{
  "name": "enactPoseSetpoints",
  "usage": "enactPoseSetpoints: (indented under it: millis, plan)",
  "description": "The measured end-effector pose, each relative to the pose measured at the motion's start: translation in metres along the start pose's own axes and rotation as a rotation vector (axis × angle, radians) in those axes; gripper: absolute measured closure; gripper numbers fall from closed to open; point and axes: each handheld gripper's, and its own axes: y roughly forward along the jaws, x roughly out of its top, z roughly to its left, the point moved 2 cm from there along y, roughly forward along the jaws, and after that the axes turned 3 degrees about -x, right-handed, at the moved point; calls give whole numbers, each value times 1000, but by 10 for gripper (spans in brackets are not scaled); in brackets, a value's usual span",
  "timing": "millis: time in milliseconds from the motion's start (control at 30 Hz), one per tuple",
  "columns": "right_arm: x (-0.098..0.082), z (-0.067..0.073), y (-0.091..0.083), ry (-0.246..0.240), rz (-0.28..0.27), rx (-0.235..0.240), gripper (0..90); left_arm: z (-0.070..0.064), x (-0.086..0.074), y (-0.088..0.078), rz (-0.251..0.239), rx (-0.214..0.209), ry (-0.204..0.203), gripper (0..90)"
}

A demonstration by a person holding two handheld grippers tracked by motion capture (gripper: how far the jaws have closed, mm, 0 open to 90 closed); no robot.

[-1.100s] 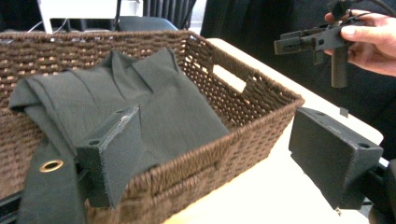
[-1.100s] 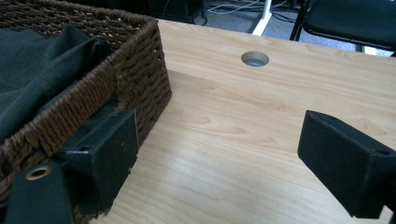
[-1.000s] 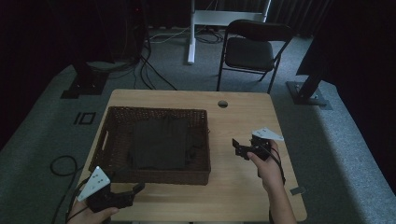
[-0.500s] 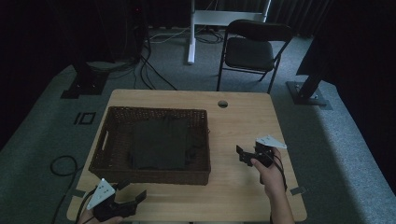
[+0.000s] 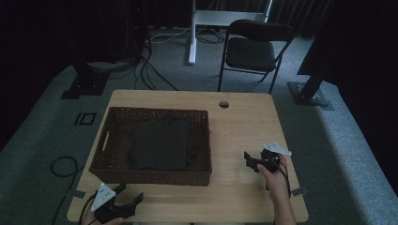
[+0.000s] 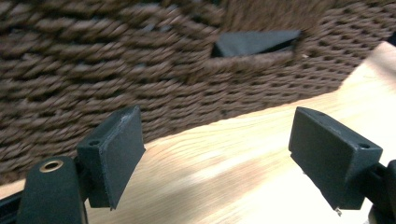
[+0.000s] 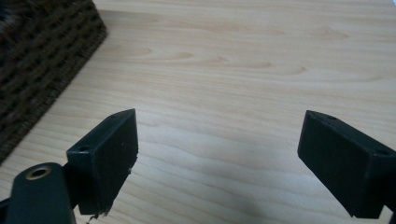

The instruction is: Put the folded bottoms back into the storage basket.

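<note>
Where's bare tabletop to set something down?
Free: the wide strip of table between the basket and the right gripper, and the far edge beyond the basket. Crowded: the near-left corner, where the left gripper sits close to the basket's wall.

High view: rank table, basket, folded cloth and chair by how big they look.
1. Table, largest.
2. Basket.
3. Folded cloth and chair look about alike; the chair stands farther from the camera, so I won't rank those two.

Dim room; grey carpet floor (image 5: 56, 136); black folding chair (image 5: 256, 49) behind wooden table (image 5: 244, 117); dark curtains.
</note>
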Motion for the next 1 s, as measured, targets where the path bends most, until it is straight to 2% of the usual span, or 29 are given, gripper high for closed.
enactPoseSetpoints:
  millis: [100,300,533,733,833,867,1000]
  plan:
    - [-5,-4,-1,8,5,-11,117,7,-4,2,-10,4,-24,184]
    - [-17,-11,-8,30,15,-52,117,19,-11,3,-10,69,-49,184]
    - [-34,-23,-21,54,39,-96,118,26,-14,2,5,123,-46,184]
    - [-50,-32,-32,65,58,-105,118,30,-17,1,18,166,-64,184]
    - [-56,-36,-36,80,63,-104,118,35,-18,-2,14,235,-84,185]
    - [-58,-38,-37,80,64,-114,120,37,-19,-2,19,251,-78,185]
    - [-66,-42,-40,81,86,-109,120,41,-22,-3,40,271,-91,185]
